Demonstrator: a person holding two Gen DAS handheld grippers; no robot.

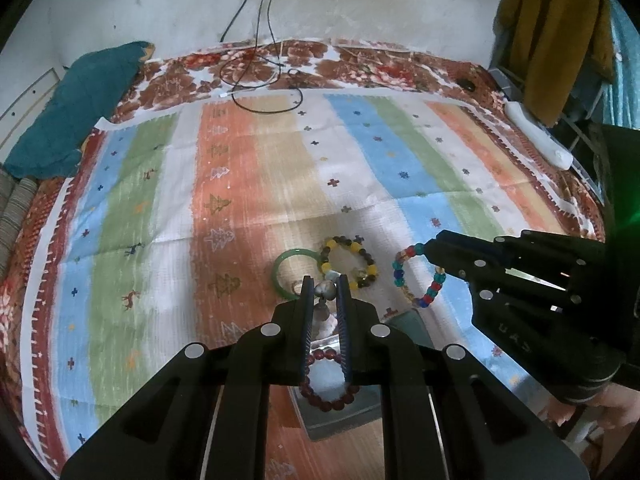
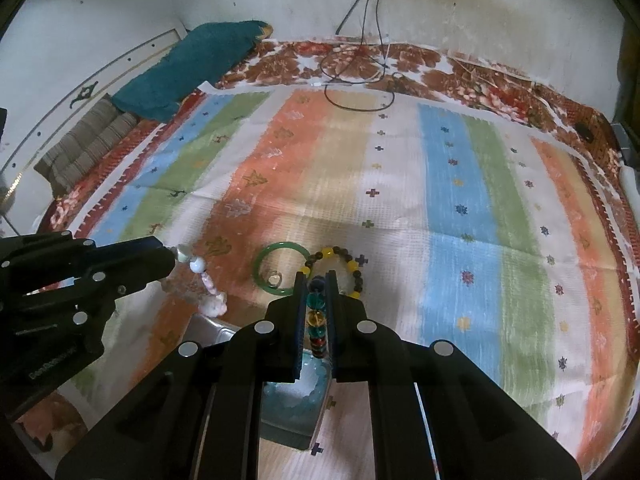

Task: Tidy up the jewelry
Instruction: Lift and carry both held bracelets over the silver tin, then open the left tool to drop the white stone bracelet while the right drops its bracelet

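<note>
On a striped cloth (image 2: 440,184), sorting of jewelry is under way with both claws loaded. At the left edge of the right wrist view, the left gripper (image 2: 176,258) has its fingers closed on a pale bead bracelet (image 2: 206,284), which dangles from the tips above a metal tray (image 2: 212,330) at lower left; the left wrist view shows a dark red bracelet (image 1: 332,384) already lying in that tray. Near centre, a green bangle (image 2: 280,268) and a yellow-and-brown bracelet (image 2: 344,264) lie side by side on the cloth, apparently still to be sorted. At lower centre, the right gripper (image 2: 318,280) is pinched on a multicoloured bead bracelet (image 2: 318,320), hanging over a teal box (image 2: 292,412) that seems to hold pale blue beads. Judging by this, the drop-off step is in hand: each claw likely needs to lower over its container and part its fingers so the strands fall inside, not across a rim.
</note>
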